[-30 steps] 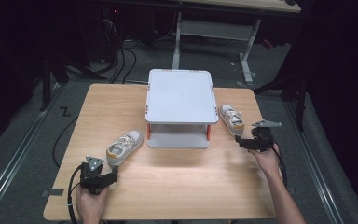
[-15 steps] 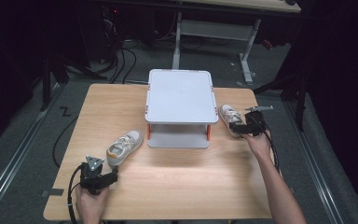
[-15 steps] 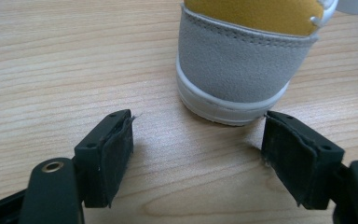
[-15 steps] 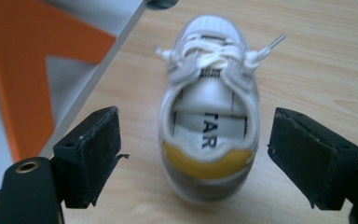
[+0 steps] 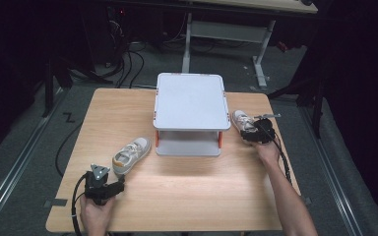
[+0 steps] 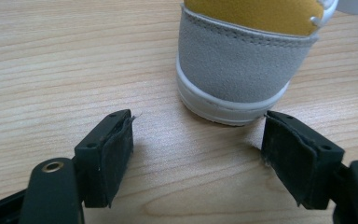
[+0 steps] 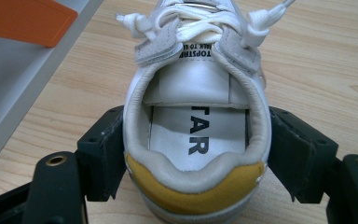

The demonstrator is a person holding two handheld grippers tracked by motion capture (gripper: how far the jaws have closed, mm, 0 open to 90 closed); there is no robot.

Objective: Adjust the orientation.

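A white and grey sneaker (image 5: 130, 155) with a yellow heel lining lies left of centre on the table. Its grey heel (image 6: 237, 70) sits just ahead of my left gripper (image 6: 198, 140), which is open with only bare wood between the pads; from above that gripper (image 5: 120, 184) rests low at the front left. The matching sneaker (image 5: 241, 120) lies to the right of the stand. My right gripper (image 5: 252, 132) has just been closing its jaws around that sneaker's heel (image 7: 196, 186), and both pads (image 7: 107, 154) now lie against the heel's sides.
A white two-level stand (image 5: 189, 101) with orange brackets (image 7: 23, 21) occupies the middle back of the wooden table (image 5: 202, 191), close to the left of the right sneaker. Cables trail from both grippers. Dark floor and desk legs lie beyond the table.
My right gripper moved in toward the back left, up to the right sneaker, and its jaws now straddle the heel. The left gripper and left sneaker stayed put.
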